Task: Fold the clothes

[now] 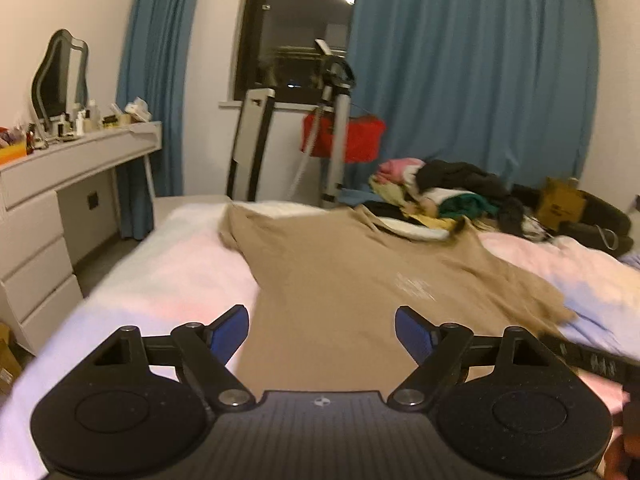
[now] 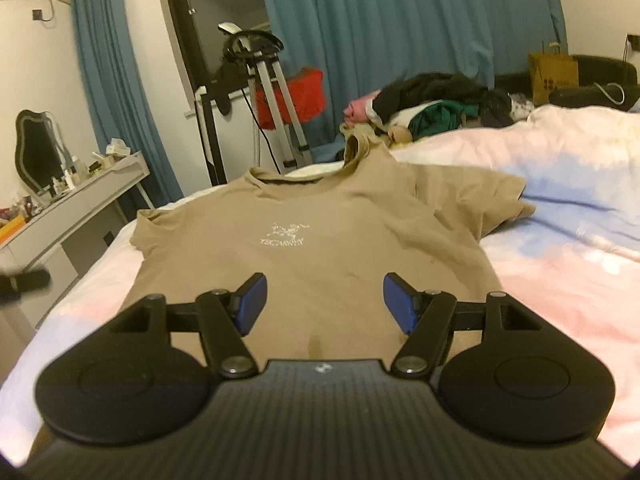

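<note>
Tan tee [image 2: 312, 240] flat on bed [image 2: 560, 272], white chest logo, text blurred, unreadable. Left tongs [image 1: 322, 334] and right tongs [image 2: 324, 300] both spread wide, gripping nothing.

Bedroom: blue curtains [image 1: 472, 68] flanking dark window [image 1: 296, 28] ahead; white walls [image 1: 60, 4]; grey dresser [image 1: 60, 184] with mirror [image 1: 60, 76] left; bed [image 2: 560, 240] beneath.
</note>
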Tool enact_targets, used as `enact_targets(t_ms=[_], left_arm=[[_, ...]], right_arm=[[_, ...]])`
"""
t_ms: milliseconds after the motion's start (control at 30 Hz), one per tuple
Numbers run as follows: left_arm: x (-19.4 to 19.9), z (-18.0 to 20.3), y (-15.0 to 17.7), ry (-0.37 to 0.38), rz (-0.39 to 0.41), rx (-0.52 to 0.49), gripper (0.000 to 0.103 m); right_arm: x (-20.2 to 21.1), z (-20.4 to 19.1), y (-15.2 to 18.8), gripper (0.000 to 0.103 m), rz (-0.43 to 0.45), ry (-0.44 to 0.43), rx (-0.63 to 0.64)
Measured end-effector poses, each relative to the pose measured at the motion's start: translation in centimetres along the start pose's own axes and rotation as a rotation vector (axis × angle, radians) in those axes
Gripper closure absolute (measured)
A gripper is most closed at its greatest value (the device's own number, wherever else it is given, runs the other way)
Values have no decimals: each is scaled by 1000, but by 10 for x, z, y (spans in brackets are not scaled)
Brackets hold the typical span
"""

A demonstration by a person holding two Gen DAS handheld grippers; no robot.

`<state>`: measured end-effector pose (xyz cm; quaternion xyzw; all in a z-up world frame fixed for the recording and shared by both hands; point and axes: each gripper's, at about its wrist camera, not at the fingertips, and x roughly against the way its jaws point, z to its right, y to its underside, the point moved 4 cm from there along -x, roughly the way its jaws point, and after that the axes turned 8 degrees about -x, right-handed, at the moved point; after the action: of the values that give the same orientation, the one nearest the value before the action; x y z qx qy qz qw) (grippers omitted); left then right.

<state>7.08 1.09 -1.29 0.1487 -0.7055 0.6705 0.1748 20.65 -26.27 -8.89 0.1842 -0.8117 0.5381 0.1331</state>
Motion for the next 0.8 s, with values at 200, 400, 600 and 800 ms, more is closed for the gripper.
enact_targets(t_ms=[200,400,600,800], left_arm=[[20,20,30,51,-17,-14,21],[16,32,38,61,-37,-63,21],[4,28,37,48,-57,-63,21],[-13,25,42,43,-107,-50,20]], right_arm=[[16,-9,8,35,5,-4,-7],[21,3,-1,35,32,17,-77],[17,36,-20,35,76,83,-174],[6,79,-38,35,114,39,-385]])
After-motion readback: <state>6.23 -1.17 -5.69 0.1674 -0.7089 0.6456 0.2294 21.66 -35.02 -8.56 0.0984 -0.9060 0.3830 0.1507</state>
